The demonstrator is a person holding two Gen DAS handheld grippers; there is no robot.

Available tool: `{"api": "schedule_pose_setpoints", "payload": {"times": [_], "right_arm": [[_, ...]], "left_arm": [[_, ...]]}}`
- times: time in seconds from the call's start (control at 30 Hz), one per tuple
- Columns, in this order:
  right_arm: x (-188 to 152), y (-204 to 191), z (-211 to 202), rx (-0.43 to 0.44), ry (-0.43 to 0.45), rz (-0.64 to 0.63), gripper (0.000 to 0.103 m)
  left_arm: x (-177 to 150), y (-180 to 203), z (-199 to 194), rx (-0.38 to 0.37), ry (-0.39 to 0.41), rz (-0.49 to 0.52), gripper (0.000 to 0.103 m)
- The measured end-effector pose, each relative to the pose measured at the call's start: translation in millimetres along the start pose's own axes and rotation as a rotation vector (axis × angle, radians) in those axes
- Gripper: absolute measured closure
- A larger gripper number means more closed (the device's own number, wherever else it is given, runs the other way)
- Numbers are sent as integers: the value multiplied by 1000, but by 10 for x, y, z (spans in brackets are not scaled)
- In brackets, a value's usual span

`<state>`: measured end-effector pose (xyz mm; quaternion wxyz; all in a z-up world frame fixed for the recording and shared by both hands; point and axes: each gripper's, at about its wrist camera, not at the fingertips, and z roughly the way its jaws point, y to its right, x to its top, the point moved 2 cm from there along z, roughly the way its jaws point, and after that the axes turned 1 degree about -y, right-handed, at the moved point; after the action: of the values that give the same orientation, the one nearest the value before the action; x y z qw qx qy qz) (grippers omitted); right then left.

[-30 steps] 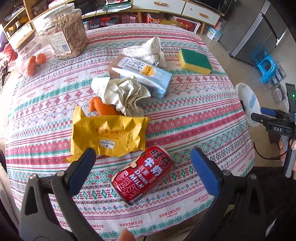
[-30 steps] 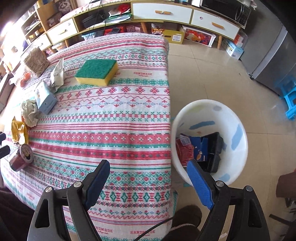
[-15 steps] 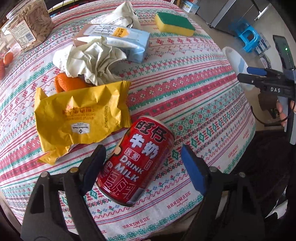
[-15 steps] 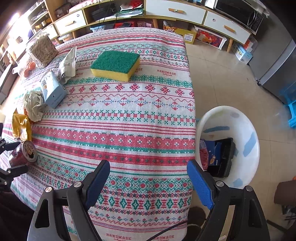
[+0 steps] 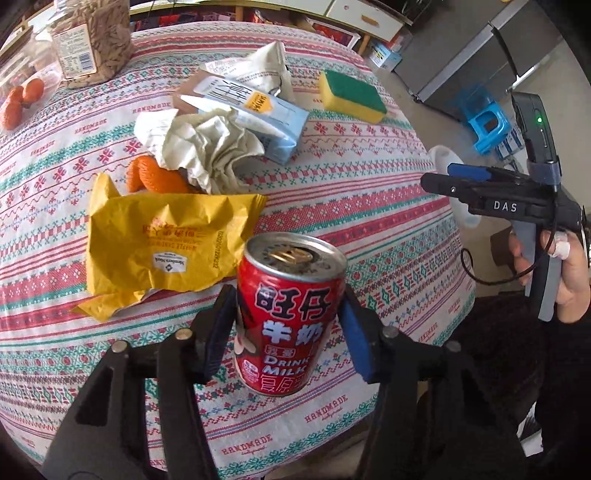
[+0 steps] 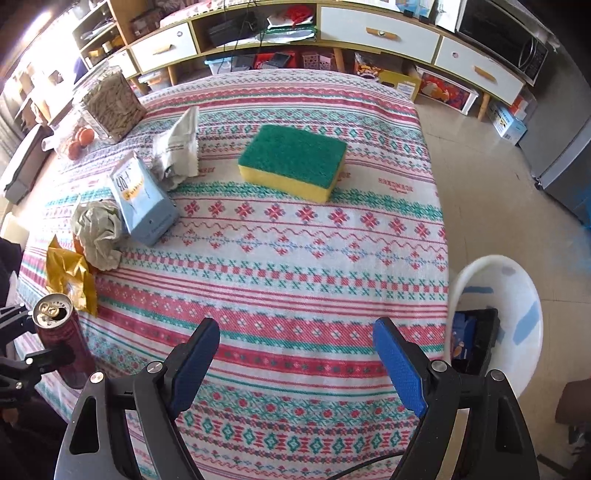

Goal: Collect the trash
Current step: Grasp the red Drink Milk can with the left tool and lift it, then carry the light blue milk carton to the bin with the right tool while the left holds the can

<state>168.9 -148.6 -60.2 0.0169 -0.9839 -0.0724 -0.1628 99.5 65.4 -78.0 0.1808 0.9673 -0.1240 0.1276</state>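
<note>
My left gripper (image 5: 288,332) is shut on a red milk can (image 5: 288,317) and holds it upright above the table's front edge; the can also shows in the right wrist view (image 6: 59,332). A yellow wrapper (image 5: 162,247), crumpled paper (image 5: 199,147), a blue carton (image 5: 251,114) and a white bag (image 5: 258,66) lie on the patterned cloth. My right gripper (image 6: 295,354) is open and empty over the table's near edge. A white trash bin (image 6: 517,321) stands on the floor at the right, with dark and blue packaging inside.
A green-and-yellow sponge (image 6: 291,162) lies mid-table. A clear jar (image 5: 92,40) and oranges (image 5: 22,99) sit at the far left; orange peel (image 5: 151,177) lies by the paper. A low cabinet (image 6: 369,33) stands behind; a blue stool (image 5: 487,129) is on the floor.
My left gripper has closed on the milk can, which lay on its side, and lifted it upright. My right gripper has shifted left over the table and stays open.
</note>
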Motion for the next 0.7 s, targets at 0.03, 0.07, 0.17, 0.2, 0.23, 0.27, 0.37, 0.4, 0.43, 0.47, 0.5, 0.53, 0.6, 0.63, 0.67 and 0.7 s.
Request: {"api": "schedule_pose_setpoints", "payload": {"times": [0.03,0.07,0.17,0.2,0.23,0.27,0.37,0.4,0.43,0.47,0.5,0.53,0.6,0.63,0.67,0.7], "right_arm": [[52,-75,10,13,7,-9,17],[101,-156,22,27,14,-21,17],[258,-398,95,78,29,-58,17],[304,-468,126,88,36,-69,17],[354,-532,156,92,41,-79,17],[402,-596,194,95,46,-91,17],[514,-774,308,117,54,-130,17],[539,-833,350,125,52,-143,17],[567,-898,399,134,46,-160,18],[596,-968,449,145,37,-183,21],[613,-1017,489,152,33,-199,25],[639,-1068,530,159,29,-217,28],[678,-1139,597,172,24,-241,32],[695,-1166,626,175,24,-249,32],[712,-1188,651,178,22,-256,32],[733,-1205,681,186,18,-260,33]], "left_arm": [[6,-30,-35,5,18,-17,46],[11,-58,-76,10,38,-35,47],[7,-170,-211,6,90,-97,47],[2,-207,-257,6,105,-111,47],[-6,-240,-302,13,120,-121,47],[-11,-275,-343,24,135,-129,47],[-3,-350,-453,40,167,-146,47],[10,-330,-451,34,170,-151,47],[8,-355,-462,24,173,-161,47],[3,-366,-452,15,173,-172,47],[-2,-387,-451,8,171,-181,47],[-8,-412,-448,4,170,-188,47],[-21,-449,-464,2,168,-197,47],[-38,-470,-488,3,168,-199,47],[-44,-466,-496,7,168,-200,47],[-46,-472,-500,13,169,-200,47]]}}
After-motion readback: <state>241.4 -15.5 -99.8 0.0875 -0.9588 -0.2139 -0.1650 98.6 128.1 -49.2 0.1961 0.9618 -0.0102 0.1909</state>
